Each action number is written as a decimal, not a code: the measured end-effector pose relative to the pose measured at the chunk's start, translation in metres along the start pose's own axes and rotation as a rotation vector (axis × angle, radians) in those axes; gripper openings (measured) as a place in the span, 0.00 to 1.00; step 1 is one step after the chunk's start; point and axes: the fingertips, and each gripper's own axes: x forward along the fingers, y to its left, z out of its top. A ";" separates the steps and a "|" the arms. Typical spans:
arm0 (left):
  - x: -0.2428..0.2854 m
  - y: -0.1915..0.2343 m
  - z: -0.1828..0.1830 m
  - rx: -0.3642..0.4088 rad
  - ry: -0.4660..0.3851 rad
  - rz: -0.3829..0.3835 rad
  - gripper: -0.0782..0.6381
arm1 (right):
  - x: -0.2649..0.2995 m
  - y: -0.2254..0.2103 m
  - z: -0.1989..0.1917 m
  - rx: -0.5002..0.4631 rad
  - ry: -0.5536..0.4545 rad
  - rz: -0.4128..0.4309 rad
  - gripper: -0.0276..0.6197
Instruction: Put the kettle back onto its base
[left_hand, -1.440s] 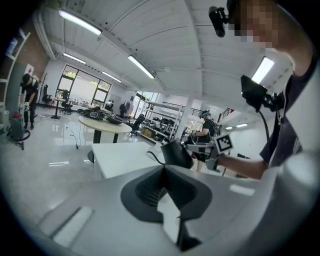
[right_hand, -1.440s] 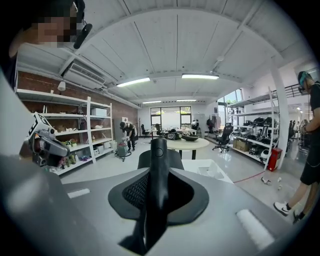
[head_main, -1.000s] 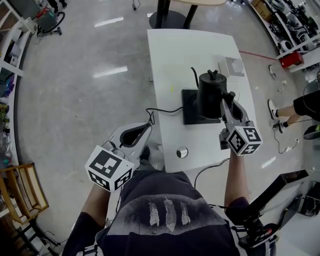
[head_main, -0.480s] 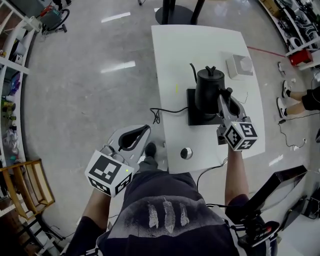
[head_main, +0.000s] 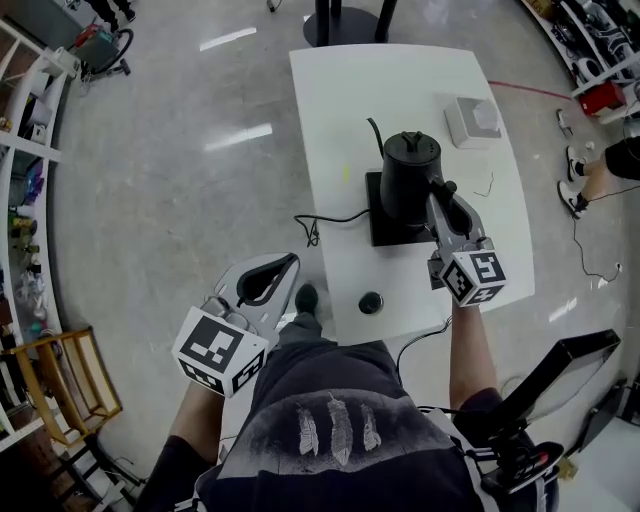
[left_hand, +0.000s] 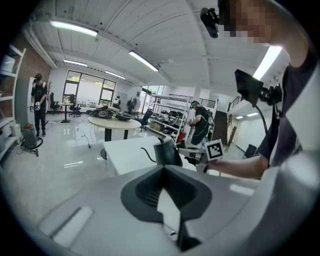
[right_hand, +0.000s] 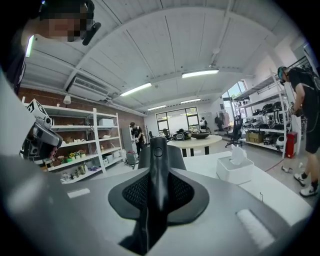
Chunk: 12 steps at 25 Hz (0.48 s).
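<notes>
A black gooseneck kettle (head_main: 408, 178) stands over its square black base (head_main: 382, 228) on the white table (head_main: 420, 80); whether it rests fully on the base I cannot tell. My right gripper (head_main: 441, 196) comes in from the near side and is shut on the kettle's handle (right_hand: 158, 172), which fills the space between the jaws in the right gripper view. My left gripper (head_main: 296, 260) hangs off the table's left edge beside my body, its tips together with nothing between them. From the left gripper view the kettle (left_hand: 167, 152) shows far ahead.
A white tissue box (head_main: 470, 120) sits at the table's far right. A small dark round knob (head_main: 371, 301) lies near the front edge. The base's black cord (head_main: 325, 221) runs off the left edge. Someone's feet (head_main: 578, 195) are on the floor at the right.
The right gripper has come down with the kettle, which now sits lower over the base. The left gripper has hardly moved.
</notes>
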 end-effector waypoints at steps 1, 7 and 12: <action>0.002 -0.002 0.000 0.003 0.000 -0.004 0.11 | -0.004 -0.002 -0.004 0.010 0.001 -0.002 0.15; 0.010 -0.013 0.005 0.016 -0.007 -0.025 0.11 | -0.028 -0.004 -0.042 -0.038 0.107 -0.010 0.14; 0.011 -0.012 0.004 0.020 -0.011 -0.029 0.11 | -0.025 -0.003 -0.047 -0.031 0.113 -0.028 0.13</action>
